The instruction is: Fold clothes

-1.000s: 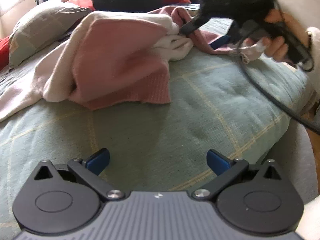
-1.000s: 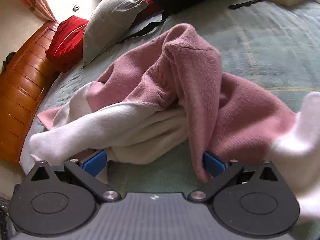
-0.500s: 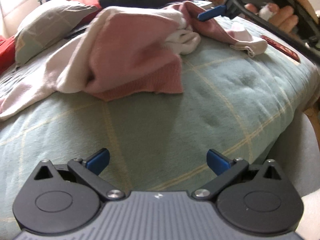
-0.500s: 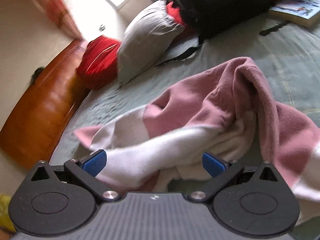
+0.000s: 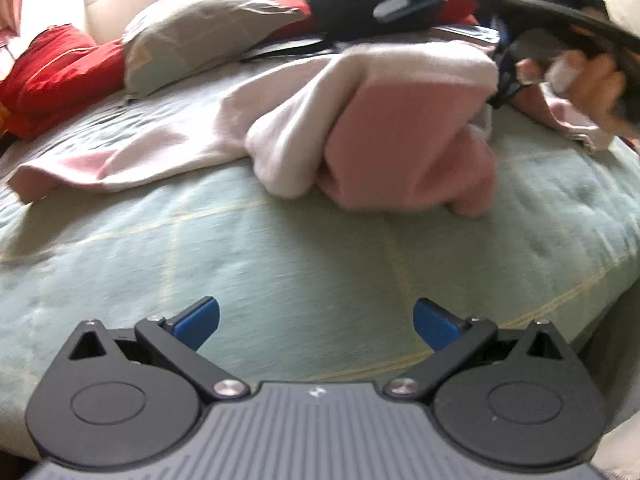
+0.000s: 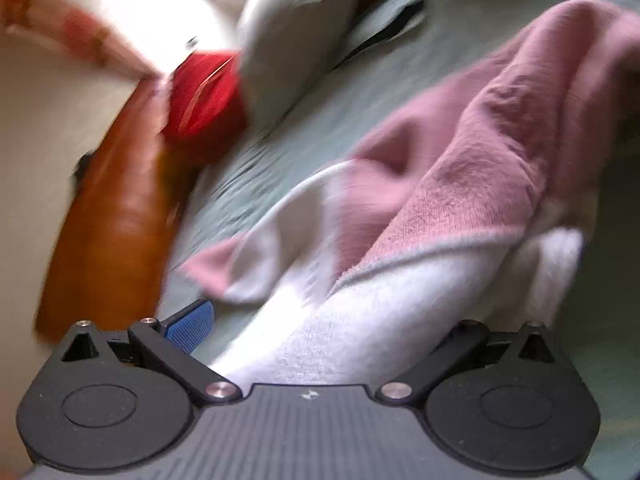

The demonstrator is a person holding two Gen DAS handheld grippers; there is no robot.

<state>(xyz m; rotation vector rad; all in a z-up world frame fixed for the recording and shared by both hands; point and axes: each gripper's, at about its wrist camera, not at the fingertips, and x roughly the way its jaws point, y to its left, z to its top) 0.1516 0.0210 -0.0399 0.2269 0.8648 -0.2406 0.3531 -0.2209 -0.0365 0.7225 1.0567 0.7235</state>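
I am holding my left gripper (image 5: 316,322) low over the green quilt (image 5: 320,264), its blue fingers spread wide with nothing between them, only bare quilt showing in the gap at the bottom centre of the left wrist view. The pink and white garment (image 5: 380,136) is lying crumpled in a heap across the middle of that frame, well apart from those fingers, with one flat sleeve trailing toward the left edge. In the upper right corner my right hand (image 5: 580,84) is gripping the other tool above the heap. My right gripper (image 6: 312,328) is also standing wide apart, and in its own blurred view white cloth of the garment (image 6: 440,200) is spilling down between the fingers and covering the right one, so I cannot tell whether the cloth is touching that pad; nothing is being clamped. A grey pillow (image 5: 200,32) and a red cushion (image 5: 52,68) are sitting at the upper left, behind the garment.
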